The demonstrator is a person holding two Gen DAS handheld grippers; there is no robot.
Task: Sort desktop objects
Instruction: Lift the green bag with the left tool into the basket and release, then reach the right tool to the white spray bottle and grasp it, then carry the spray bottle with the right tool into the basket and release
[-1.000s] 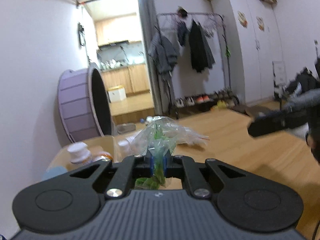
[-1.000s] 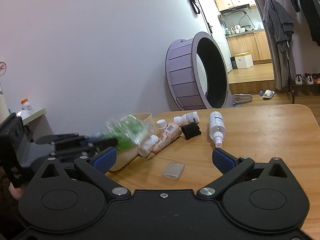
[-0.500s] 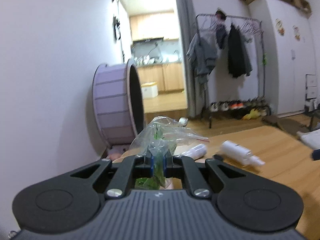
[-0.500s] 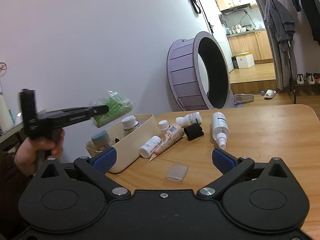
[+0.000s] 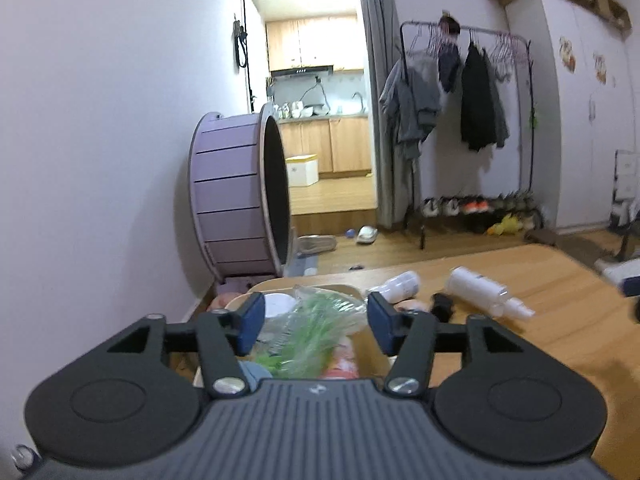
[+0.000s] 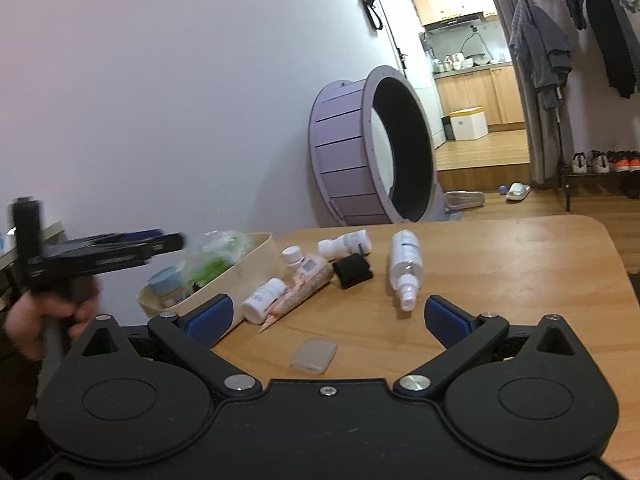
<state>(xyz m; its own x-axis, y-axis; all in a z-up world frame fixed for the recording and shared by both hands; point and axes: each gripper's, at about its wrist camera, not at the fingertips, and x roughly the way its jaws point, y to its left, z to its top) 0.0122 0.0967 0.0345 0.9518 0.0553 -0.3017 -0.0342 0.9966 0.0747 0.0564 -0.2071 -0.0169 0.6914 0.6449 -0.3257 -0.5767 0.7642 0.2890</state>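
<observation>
at the table's left edge, the left gripper point(image 5: 315, 326) hangs over the beige bin point(image 6: 256, 266), its jaws opening, blue pads clear of the clear bag of green leaves point(image 5: 316, 328) that sits in the bin beside a blue-lidded jar point(image 6: 166, 282). just right of the bin lie small white bottles point(image 6: 262, 300), a printed tube point(image 6: 304, 284), a black pouch point(image 6: 353, 271) and a spray bottle point(image 6: 405, 266). near the front edge, the right gripper point(image 6: 326, 314) is spread wide over a small clear packet point(image 6: 313, 355), holding nothing.

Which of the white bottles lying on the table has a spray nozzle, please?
The long spray bottle, rightmost of them, beside the black item; the others have plain screw caps.
</observation>
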